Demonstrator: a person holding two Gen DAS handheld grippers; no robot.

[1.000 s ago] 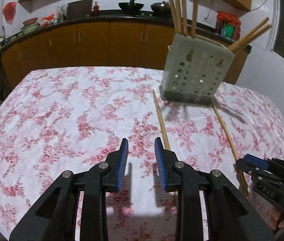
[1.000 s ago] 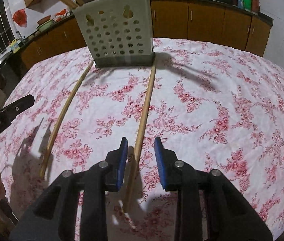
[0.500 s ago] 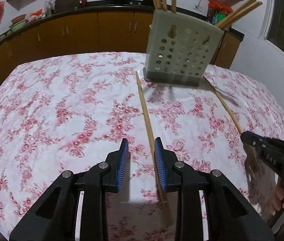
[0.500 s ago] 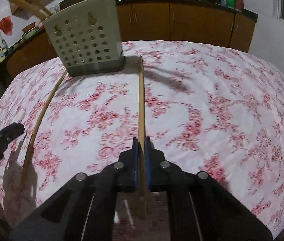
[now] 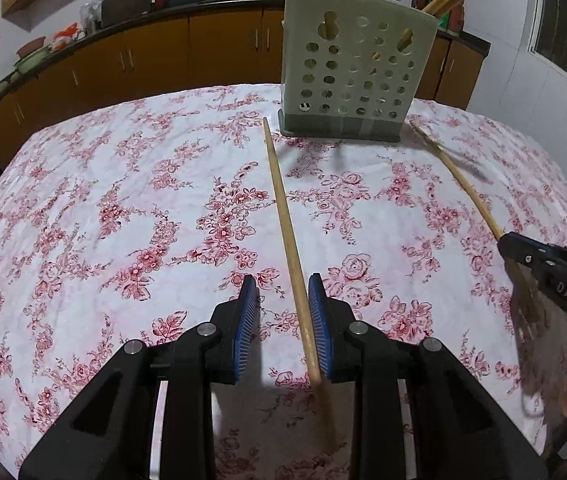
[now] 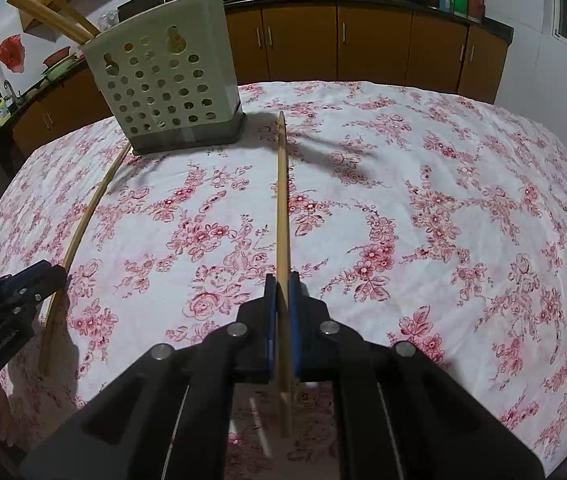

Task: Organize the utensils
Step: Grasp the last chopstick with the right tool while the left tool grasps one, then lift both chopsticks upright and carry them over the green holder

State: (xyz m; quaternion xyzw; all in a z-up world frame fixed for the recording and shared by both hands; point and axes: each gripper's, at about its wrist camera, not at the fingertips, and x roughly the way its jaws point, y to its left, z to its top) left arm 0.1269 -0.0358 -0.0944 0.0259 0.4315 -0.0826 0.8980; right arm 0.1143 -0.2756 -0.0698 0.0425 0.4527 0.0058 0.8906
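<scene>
Chopstick (image 6: pixel 282 216) clamped in the right gripper (image 6: pixel 282 300), while the left gripper (image 5: pixel 283 312) straddles another chopstick (image 5: pixel 283 216), jaws apart.

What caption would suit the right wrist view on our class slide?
Right claw shut on a chopstick lying on the floral cloth, pointing toward the holder.

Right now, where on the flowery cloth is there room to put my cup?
The wide stretch of floral tablecloth right of the clamped wooden chopstick is bare. So is the left side. It's crowded around the perforated grey utensil holder.
</scene>
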